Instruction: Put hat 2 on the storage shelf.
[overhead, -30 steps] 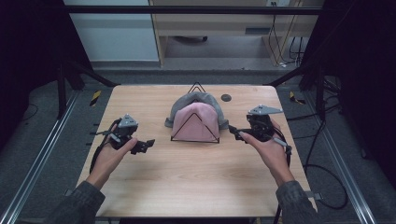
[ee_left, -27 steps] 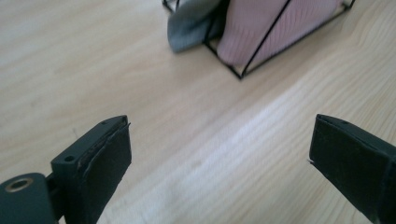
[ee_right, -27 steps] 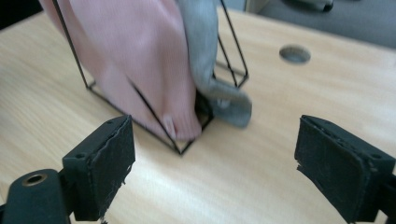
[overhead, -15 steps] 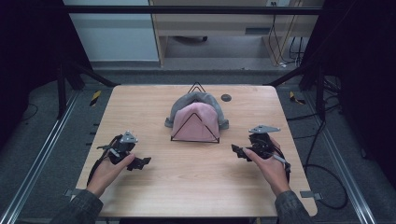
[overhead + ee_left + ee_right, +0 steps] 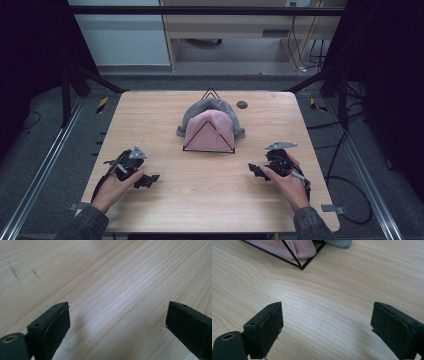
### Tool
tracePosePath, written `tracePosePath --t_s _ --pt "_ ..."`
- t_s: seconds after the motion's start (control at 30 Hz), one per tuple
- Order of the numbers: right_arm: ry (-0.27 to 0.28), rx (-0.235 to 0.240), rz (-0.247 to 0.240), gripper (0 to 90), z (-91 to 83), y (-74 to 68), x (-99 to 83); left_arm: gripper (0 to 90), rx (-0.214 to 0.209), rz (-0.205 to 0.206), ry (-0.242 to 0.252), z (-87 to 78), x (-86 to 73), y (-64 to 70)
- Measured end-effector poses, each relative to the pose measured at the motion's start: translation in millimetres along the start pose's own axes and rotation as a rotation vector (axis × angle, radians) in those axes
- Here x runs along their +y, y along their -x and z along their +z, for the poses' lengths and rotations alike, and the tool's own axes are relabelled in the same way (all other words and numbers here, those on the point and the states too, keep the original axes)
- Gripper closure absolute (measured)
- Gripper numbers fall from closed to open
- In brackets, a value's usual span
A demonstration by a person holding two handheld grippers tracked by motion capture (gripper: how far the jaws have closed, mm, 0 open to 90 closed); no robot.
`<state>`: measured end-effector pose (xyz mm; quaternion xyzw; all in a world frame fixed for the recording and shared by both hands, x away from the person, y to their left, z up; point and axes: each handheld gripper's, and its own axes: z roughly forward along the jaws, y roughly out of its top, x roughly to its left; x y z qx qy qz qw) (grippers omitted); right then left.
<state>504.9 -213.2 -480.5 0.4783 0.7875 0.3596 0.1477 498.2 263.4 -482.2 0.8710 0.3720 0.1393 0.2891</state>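
A pale wooden desk [image 5: 200, 200] carries a pink cap [image 5: 209, 131] on a black wire stand [image 5: 208, 149], centre-back. Both grippers, left [image 5: 150, 178] and right [image 5: 254, 170], rest well apart from it, fingers wide and empty. A careless reach could topple the light stand.

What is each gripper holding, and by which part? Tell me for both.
Nothing is held. The left gripper and the right gripper both stand open over the bare table, apart from the pink cloth on its wire stand.
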Motion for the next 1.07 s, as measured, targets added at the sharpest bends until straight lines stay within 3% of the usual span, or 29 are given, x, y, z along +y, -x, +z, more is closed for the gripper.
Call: tracePosePath --t_s 0.3,0.57,0.77,0.87,0.9,1.07 --pt "-0.024 -0.008 0.012 9.7 6.4 0.6 -6.7 4.3 -0.009 0.013 -0.039 7.6 -4.6 0.2" --pt "-0.059 -0.003 0.006 9.0 14.7 -4.1 -11.2 2.3 -0.011 0.009 -0.043 9.9 -6.4 1.6" --pt "-0.06 -0.023 -0.027 6.4 17.8 -11.3 -13.0 0.0 -0.014 0.001 -0.028 11.5 -8.4 2.7" --pt "-0.052 -0.053 -0.066 3.9 19.9 -16.6 -16.4 0.0 -0.008 -0.009 -0.019 12.2 -8.5 3.7" --pt "-0.036 -0.057 -0.112 0.6 21.7 -19.1 -20.4 0.0 -0.008 -0.009 -0.02 12.2 -8.4 3.7" --pt "-0.009 -0.051 -0.115 0.3 21.9 -19.2 -23.8 0.0 -0.01 -0.004 -0.02 12.0 -8.7 3.3"
